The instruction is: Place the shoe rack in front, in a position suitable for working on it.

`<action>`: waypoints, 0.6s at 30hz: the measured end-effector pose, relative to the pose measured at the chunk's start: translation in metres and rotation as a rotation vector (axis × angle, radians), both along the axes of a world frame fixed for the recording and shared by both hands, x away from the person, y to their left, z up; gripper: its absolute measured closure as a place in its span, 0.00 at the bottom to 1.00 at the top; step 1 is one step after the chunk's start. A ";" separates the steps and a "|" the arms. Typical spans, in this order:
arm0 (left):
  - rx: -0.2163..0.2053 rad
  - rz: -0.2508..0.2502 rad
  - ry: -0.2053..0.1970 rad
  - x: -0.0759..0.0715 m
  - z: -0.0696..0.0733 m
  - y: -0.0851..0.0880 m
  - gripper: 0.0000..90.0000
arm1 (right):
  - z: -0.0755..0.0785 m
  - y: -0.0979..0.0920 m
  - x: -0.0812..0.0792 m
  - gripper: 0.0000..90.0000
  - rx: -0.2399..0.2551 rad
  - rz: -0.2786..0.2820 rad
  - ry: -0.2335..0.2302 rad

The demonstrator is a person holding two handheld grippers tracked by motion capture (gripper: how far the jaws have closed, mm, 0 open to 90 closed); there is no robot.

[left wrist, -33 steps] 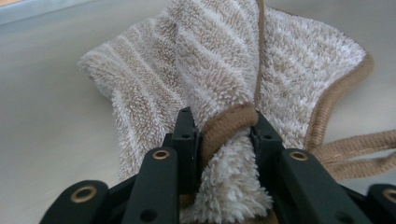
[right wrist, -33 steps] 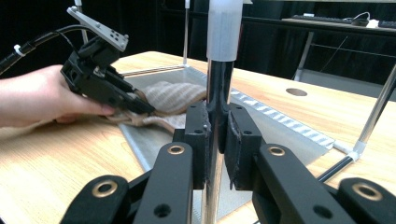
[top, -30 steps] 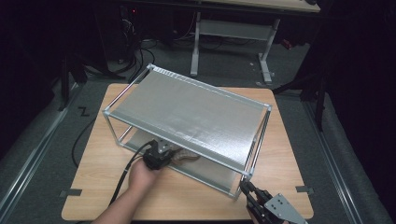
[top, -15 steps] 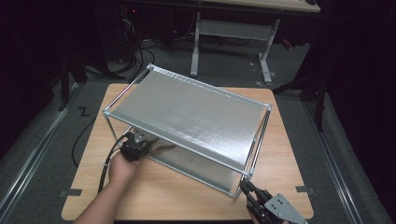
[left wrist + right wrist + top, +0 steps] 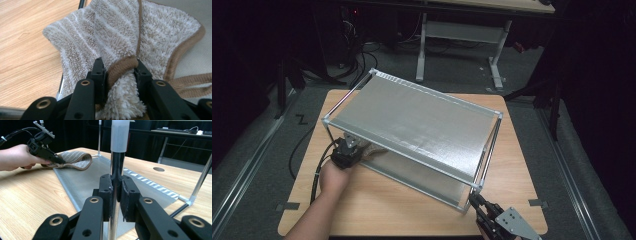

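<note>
Towel (image 5: 117, 45), fluffy beige with white stripes, brown-edged, bunched in left tongs (image 5: 117, 72)

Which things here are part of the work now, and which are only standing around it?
In the work:
- left gripper, shut on the towel
- right gripper, clamped on the rack post
- two-level rack
- wooden table

Only around:
- desk frame behind the table
- cables on the floor

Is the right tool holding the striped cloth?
No. In the right gripper view the right tool is clamped on the rack's upright metal post, while the striped cloth lies farther off at the left tool.
</note>
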State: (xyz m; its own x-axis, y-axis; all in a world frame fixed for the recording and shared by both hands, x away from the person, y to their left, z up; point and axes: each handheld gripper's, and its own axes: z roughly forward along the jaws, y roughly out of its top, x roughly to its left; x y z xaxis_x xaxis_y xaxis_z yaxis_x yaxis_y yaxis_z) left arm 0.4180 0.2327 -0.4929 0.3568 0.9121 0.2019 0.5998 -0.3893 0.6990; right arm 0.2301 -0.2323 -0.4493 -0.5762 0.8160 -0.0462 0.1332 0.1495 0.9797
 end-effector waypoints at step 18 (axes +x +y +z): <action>-0.037 -0.162 -0.006 -0.017 -0.001 -0.081 0.76 | -0.001 -0.003 0.001 0.90 0.014 -0.021 0.005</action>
